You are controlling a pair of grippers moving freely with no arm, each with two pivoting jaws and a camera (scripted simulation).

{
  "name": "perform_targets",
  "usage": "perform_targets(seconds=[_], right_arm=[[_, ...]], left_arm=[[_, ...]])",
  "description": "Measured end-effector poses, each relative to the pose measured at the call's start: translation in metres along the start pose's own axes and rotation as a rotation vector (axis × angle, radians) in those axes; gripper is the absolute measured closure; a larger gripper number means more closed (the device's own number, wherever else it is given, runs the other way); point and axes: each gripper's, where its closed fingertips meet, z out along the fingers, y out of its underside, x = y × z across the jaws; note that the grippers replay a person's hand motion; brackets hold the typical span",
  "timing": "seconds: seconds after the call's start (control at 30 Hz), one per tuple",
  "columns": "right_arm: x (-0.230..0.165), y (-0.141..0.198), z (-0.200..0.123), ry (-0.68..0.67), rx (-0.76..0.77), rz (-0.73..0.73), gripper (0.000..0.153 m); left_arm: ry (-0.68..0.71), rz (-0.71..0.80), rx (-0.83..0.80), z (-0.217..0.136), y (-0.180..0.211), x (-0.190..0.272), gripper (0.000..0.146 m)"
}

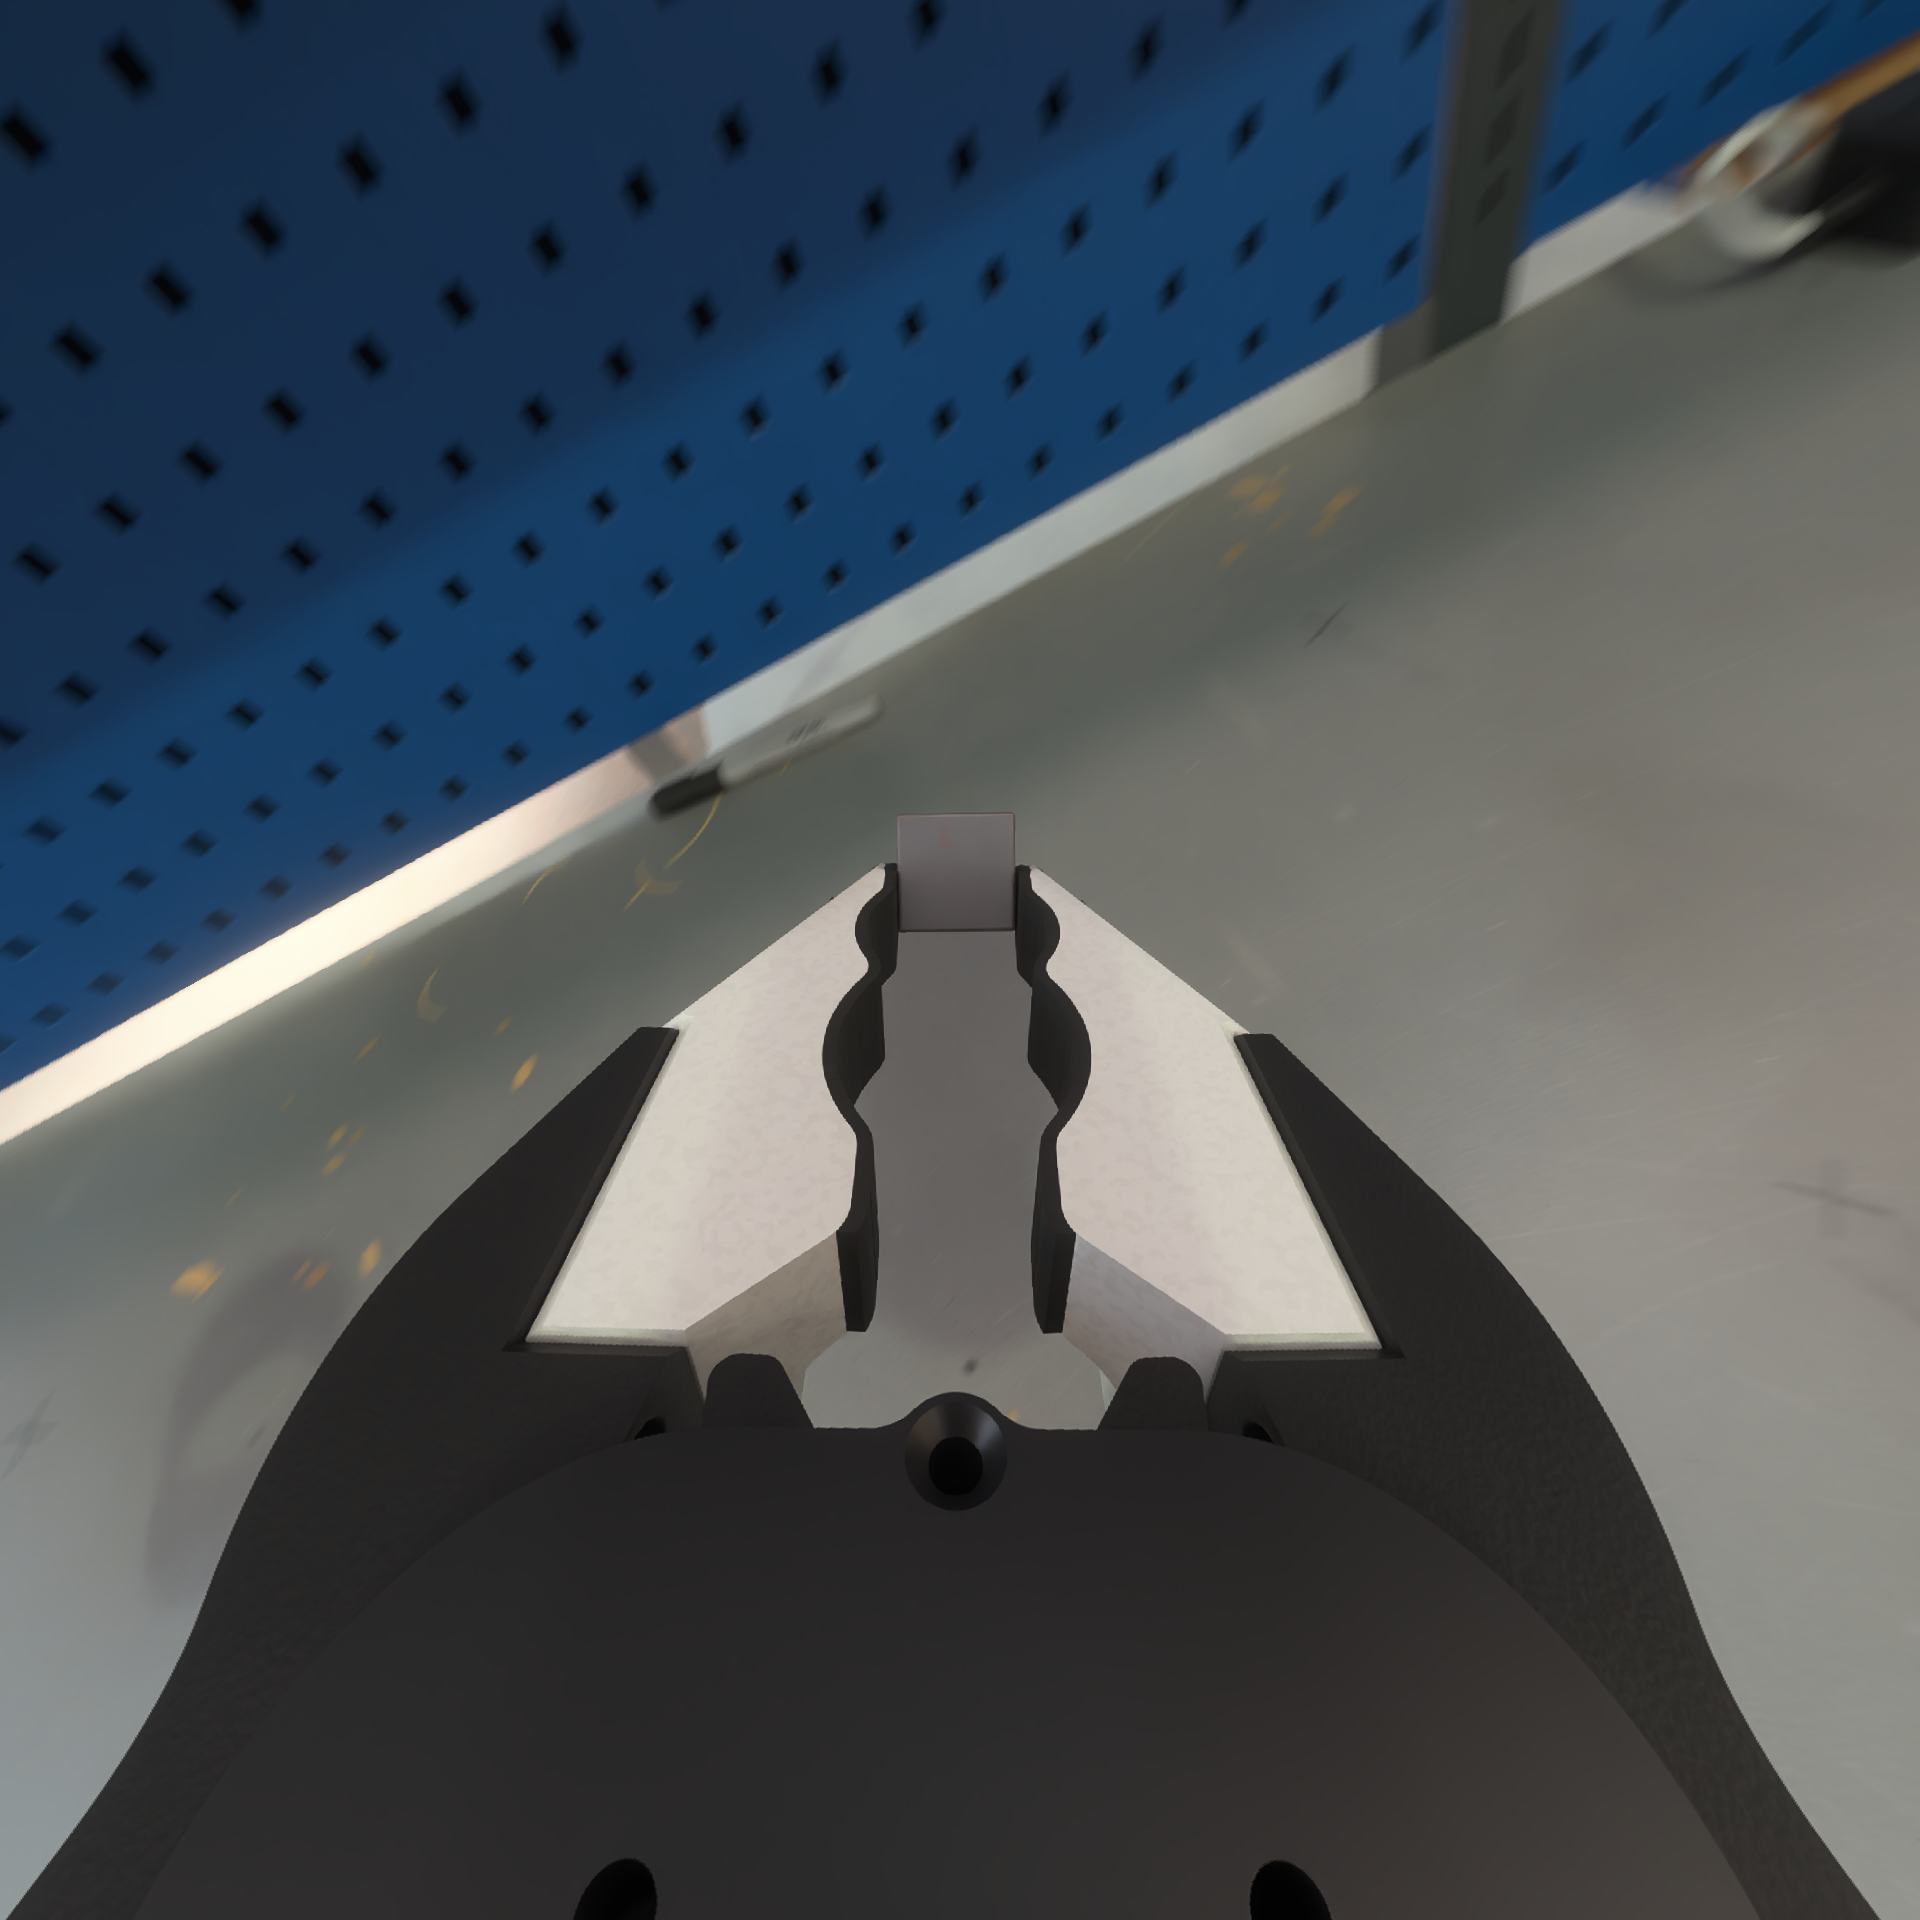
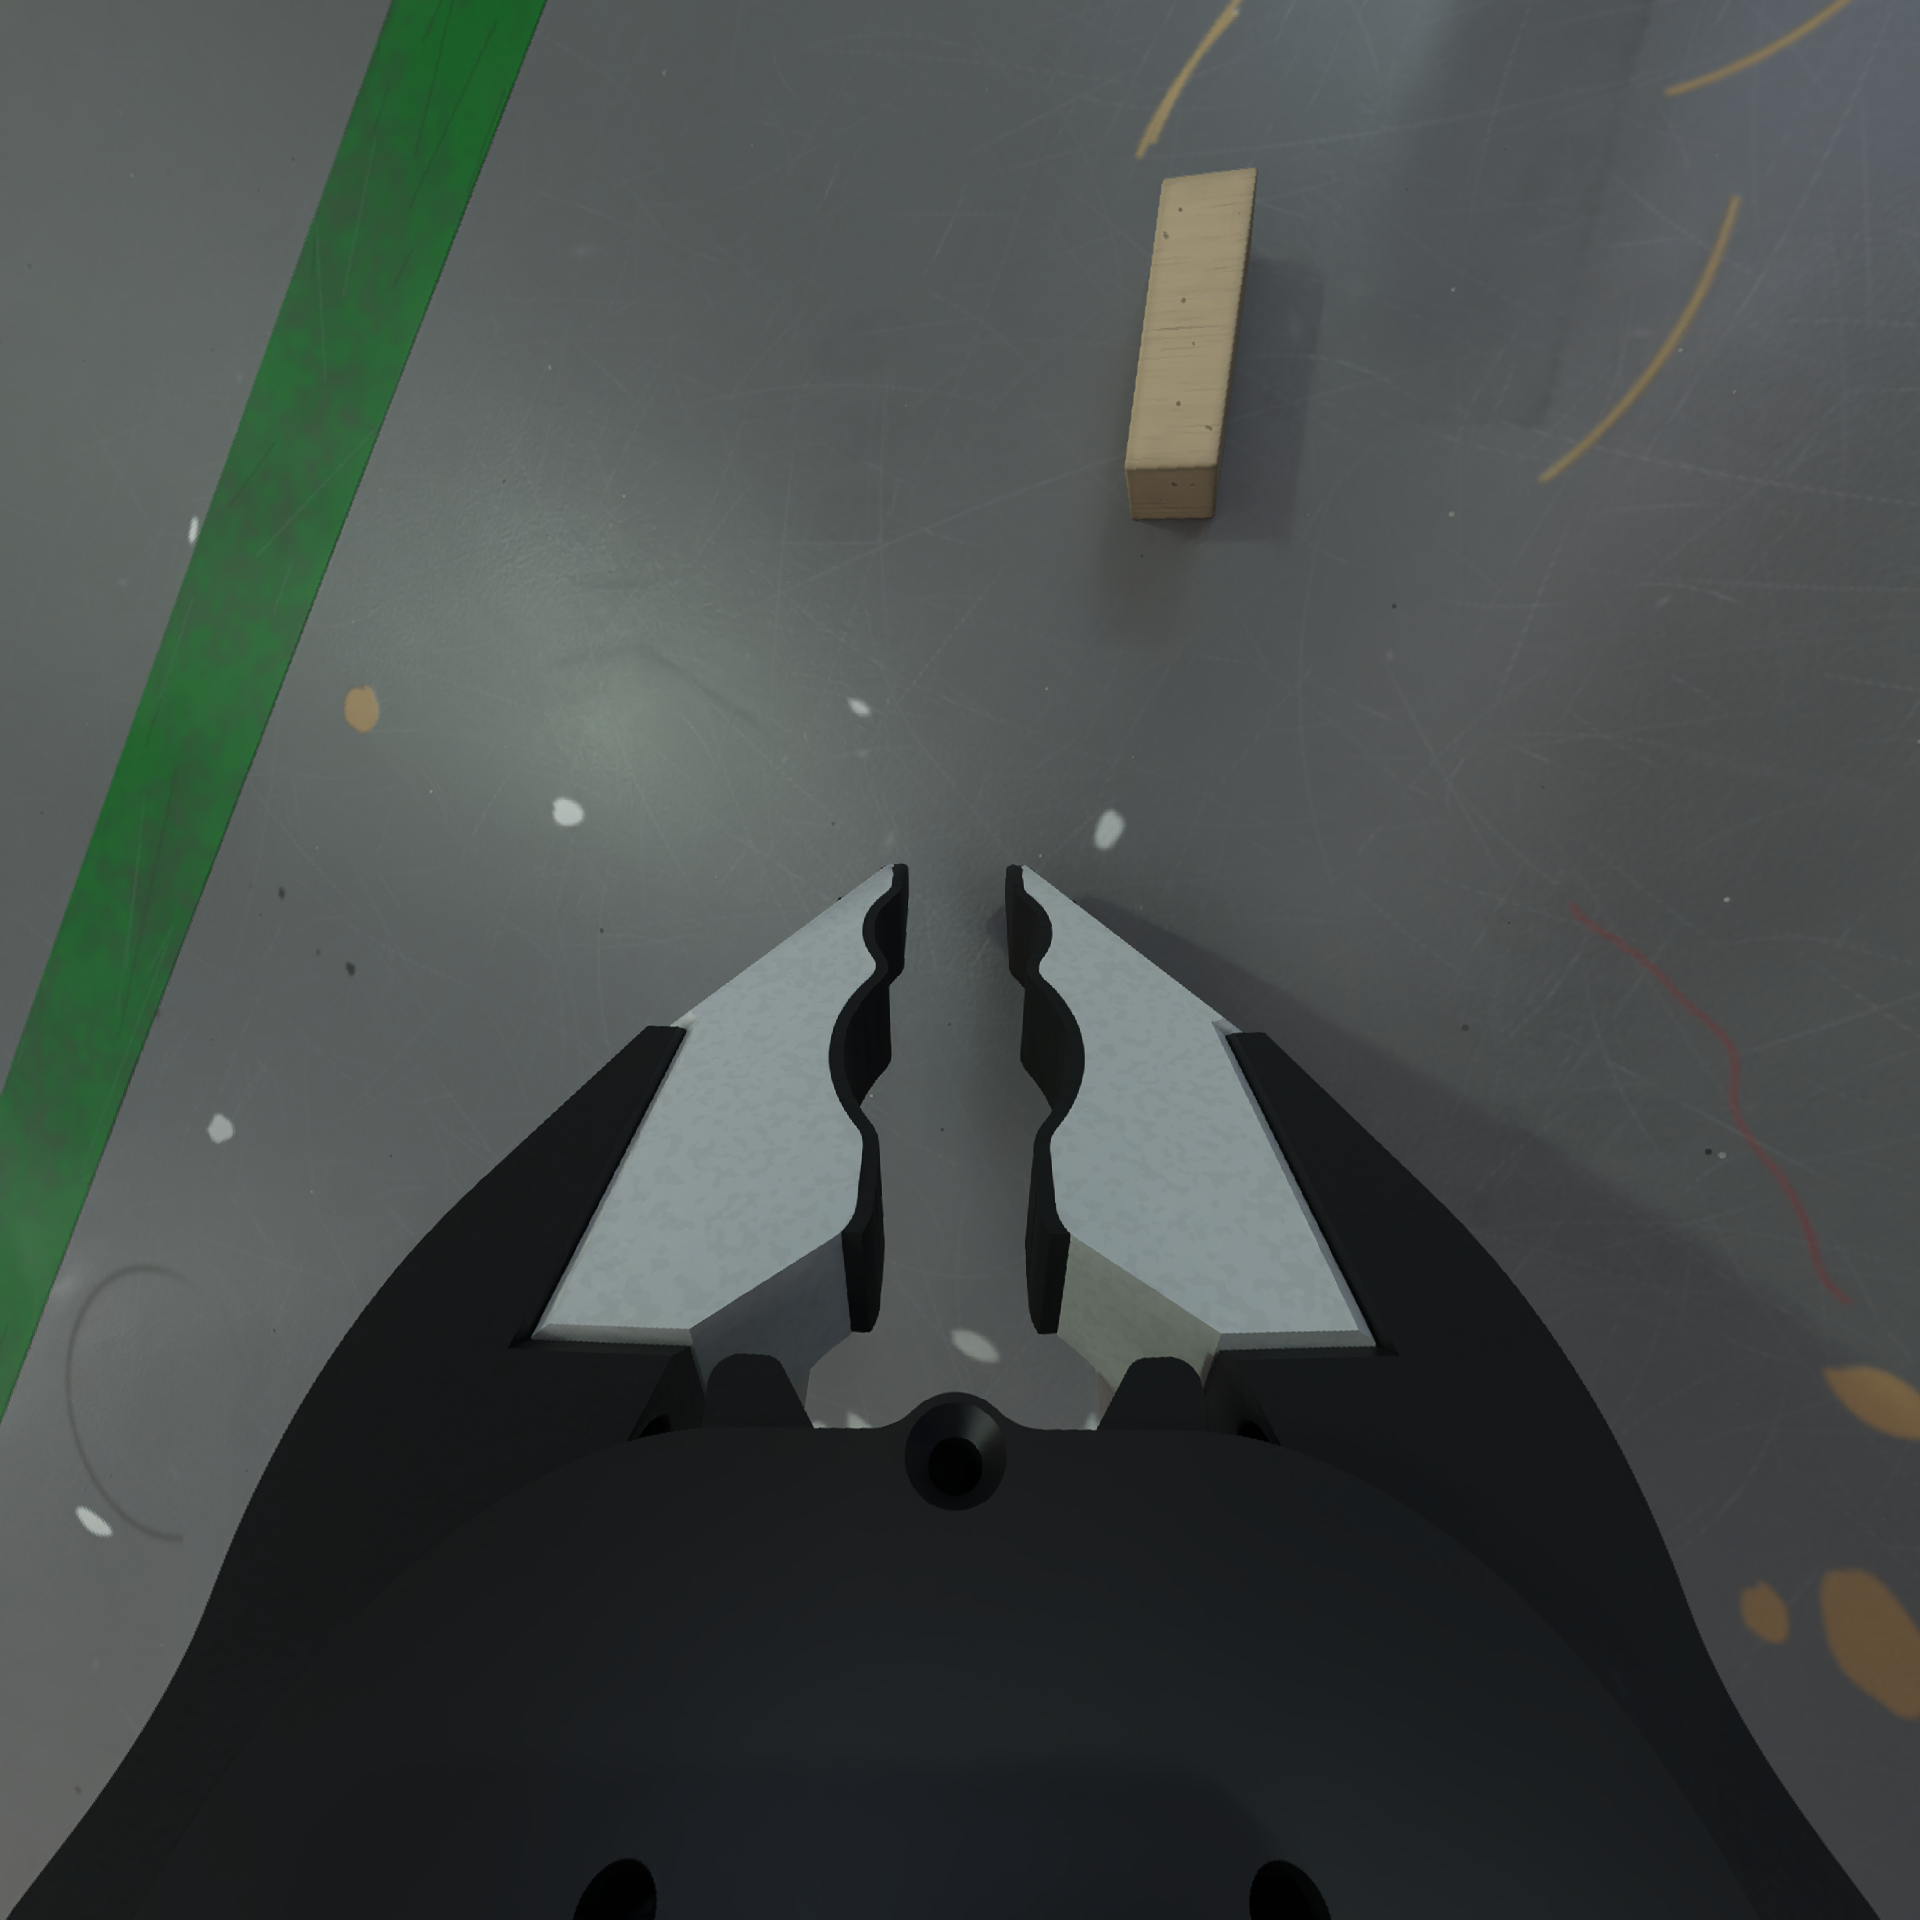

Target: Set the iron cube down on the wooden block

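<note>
In the left wrist view my left gripper (image 1: 956,896) is shut on a small grey iron cube (image 1: 956,871), pinched between the fingertips and held above the grey table. The view is tilted and blurred. In the right wrist view my right gripper (image 2: 956,896) has a narrow gap between its jaws and holds nothing; it hovers over the grey table. The long pale wooden block (image 2: 1190,343) lies flat on the table ahead and to the right of the right gripper, well apart from it. The block does not show in the left wrist view.
A blue pegboard wall (image 1: 520,416) stands behind the table. A dark marker pen (image 1: 764,755) lies by the wall's foot. A grey post (image 1: 1486,166) and a blurred metallic object (image 1: 1766,197) are at the far right. A green stripe (image 2: 239,582) runs along the table's left.
</note>
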Motion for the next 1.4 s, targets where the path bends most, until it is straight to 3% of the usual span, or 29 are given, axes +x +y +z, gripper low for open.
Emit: perform_targets(seconds=[0.2, 0.4, 0.6, 0.87, 1.03, 1.17, 1.4], right_arm=[[-0.001, -0.001, 0.0, 0.001, 0.0, -0.004, 0.134], [-0.001, -0.001, 0.0, 0.001, 0.001, -0.005, 0.134], [-0.001, -0.001, -0.001, 0.002, 0.002, -0.005, 0.134], [-0.001, -0.002, -0.002, 0.006, 0.005, -0.007, 0.134], [-0.004, -0.008, -0.004, 0.008, 0.017, -0.018, 0.134], [-0.007, -0.012, -0.007, 0.012, 0.027, -0.033, 0.134], [-0.008, -0.014, -0.007, 0.015, 0.027, -0.044, 0.134]], left_arm=[[0.357, -0.204, 0.298, -0.027, -0.054, 0.042, 0.125], [0.454, -0.316, 0.395, -0.041, -0.066, 0.041, 0.125], [0.466, -0.149, 0.288, -0.031, -0.066, 0.076, 0.125], [0.663, 0.118, 0.157, -0.028, -0.084, 0.202, 0.125], [0.792, 0.176, 0.005, -0.03, -0.054, 0.287, 0.125], [0.88, 0.134, -0.11, -0.038, -0.033, 0.34, 0.125], [0.903, 0.159, -0.252, -0.048, -0.006, 0.39, 0.125]])
